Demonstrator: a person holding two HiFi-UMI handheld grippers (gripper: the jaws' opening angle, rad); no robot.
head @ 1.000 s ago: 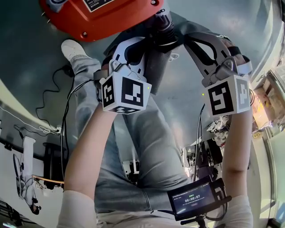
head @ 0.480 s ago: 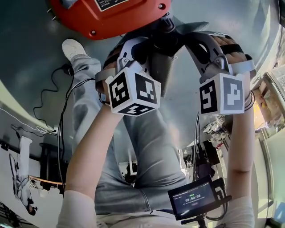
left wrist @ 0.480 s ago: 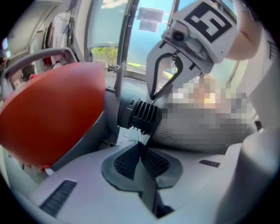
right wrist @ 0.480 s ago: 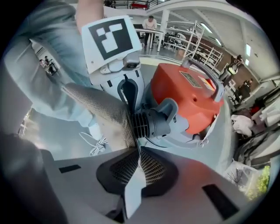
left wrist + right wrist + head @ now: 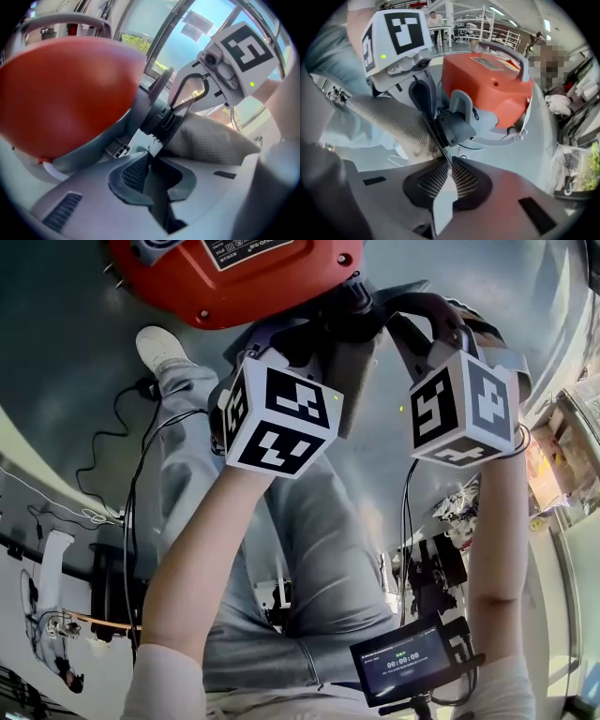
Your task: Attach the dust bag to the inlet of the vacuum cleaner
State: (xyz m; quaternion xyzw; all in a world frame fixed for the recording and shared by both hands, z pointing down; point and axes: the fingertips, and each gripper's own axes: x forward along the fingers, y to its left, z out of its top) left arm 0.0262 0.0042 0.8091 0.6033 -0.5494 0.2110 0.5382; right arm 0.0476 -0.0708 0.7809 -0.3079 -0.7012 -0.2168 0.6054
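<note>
Grey floor [image 5: 56, 381] carries the orange vacuum cleaner [image 5: 244, 277], at whose black inlet [image 5: 452, 126] the collar [image 5: 443, 201] of the dust bag [image 5: 393, 124] sits pinched in the closed right gripper [image 5: 449, 171] and, apparently, the left gripper [image 5: 151, 157], whose jaws have just been opening slightly; seating looks under way, needing a square push on.

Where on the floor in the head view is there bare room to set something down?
Bare grey floor lies left of the vacuum cleaner and white shoe, and between the jeans and right forearm. Crowded: cables left of the jeans, and the inlet with the dust bag.
</note>
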